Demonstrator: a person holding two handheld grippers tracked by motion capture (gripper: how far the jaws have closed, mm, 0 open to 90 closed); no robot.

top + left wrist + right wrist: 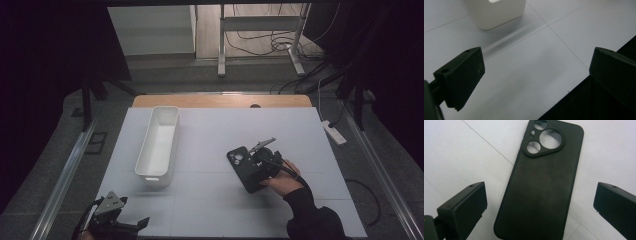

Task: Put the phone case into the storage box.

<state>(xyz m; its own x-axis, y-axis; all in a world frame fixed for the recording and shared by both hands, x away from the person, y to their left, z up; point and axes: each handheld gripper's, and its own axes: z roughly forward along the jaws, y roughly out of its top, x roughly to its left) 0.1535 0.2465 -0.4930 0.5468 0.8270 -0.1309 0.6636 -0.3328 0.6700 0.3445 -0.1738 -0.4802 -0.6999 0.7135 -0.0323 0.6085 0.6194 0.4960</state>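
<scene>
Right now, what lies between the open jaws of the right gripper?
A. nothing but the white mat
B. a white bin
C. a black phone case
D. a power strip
C: in the right gripper view the black phone case lies flat on the mat, between the wide-open jaws of the right gripper.

black phone case (541,185), white bin (159,145), pale grey table (210,150)

Partly hidden and cropped things at a white table.

In the high view the right gripper (261,161) covers the near half of the black phone case (239,159), and the left gripper (116,220) is cut by the bottom edge. In the left gripper view the white bin (496,12) is cropped at the top, its interior unseen.
</scene>
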